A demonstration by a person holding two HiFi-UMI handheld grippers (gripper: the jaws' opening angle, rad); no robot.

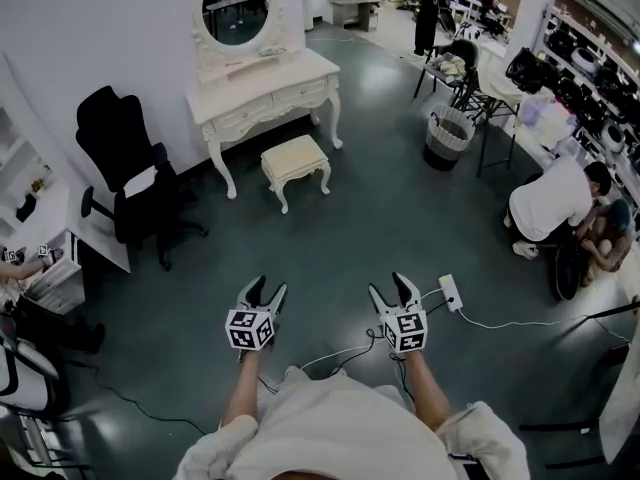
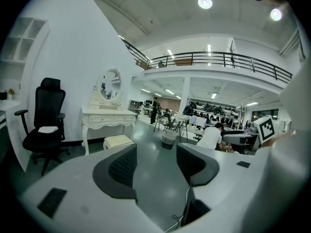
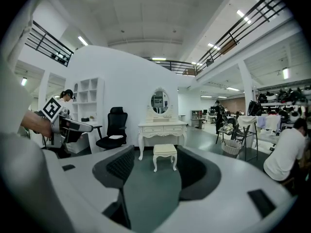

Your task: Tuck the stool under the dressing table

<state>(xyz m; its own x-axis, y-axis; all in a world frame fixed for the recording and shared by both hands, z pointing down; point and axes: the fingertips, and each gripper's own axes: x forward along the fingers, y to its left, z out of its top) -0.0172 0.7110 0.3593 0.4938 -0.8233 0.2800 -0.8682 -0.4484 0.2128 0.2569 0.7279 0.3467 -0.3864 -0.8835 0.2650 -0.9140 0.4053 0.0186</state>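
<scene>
A cream stool [image 1: 296, 167] stands on the dark floor just in front of the white dressing table [image 1: 262, 100], outside its legs. The table carries an oval mirror [image 1: 235, 6] against the white wall. In the right gripper view the stool [image 3: 164, 154] shows far off between the jaws, before the dressing table [image 3: 162, 129]. In the left gripper view the stool [image 2: 118, 141] is small at left of the jaws. My left gripper [image 1: 263, 294] and right gripper [image 1: 393, 292] are both open and empty, held well back from the stool.
A black office chair [image 1: 128, 174] stands left of the table. A power strip [image 1: 449, 292] and cables lie on the floor by my right gripper. A basket [image 1: 446, 135], a folding table and a crouching person [image 1: 552, 200] are at the right. White shelving [image 1: 40, 218] lines the left.
</scene>
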